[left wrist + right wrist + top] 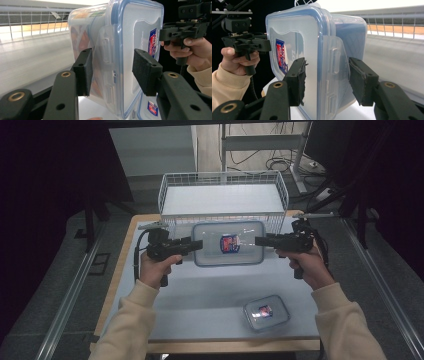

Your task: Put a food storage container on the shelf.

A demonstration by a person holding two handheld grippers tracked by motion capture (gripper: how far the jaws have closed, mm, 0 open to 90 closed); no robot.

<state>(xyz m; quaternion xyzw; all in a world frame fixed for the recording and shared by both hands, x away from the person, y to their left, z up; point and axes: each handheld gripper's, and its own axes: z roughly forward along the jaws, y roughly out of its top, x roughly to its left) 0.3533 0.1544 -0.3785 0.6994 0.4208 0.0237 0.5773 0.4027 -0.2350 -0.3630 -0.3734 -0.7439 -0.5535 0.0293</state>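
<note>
1. Grippers are seen at both short ends of a large clear lidded container (228, 243), which is held level above the pale tabletop (200, 295), just in front of the white wire basket (223, 200).
2. From the high view, the left gripper (196, 245) is pressed to the container's left end and the right gripper (260, 240) to its right end, each carried in a hand with a cream sleeve.
3. In the left gripper view, the left gripper (113, 71) is shown with its jaws partly apart and clamped on the container (120, 50), one pad against the tub side and the other against the blue-rimmed lid.
4. In the right gripper view, the right gripper (327, 77) is likewise clamped across the container's (312, 55) edge, with one pad on the lid face and the other on the tub side, and a side latch flap lies between the pads.
5. A red and blue label is seen on the lid.
6. A smaller lidded container (266, 312) with a similar label is left on the tabletop near its front right edge, well apart from the held one.
</note>
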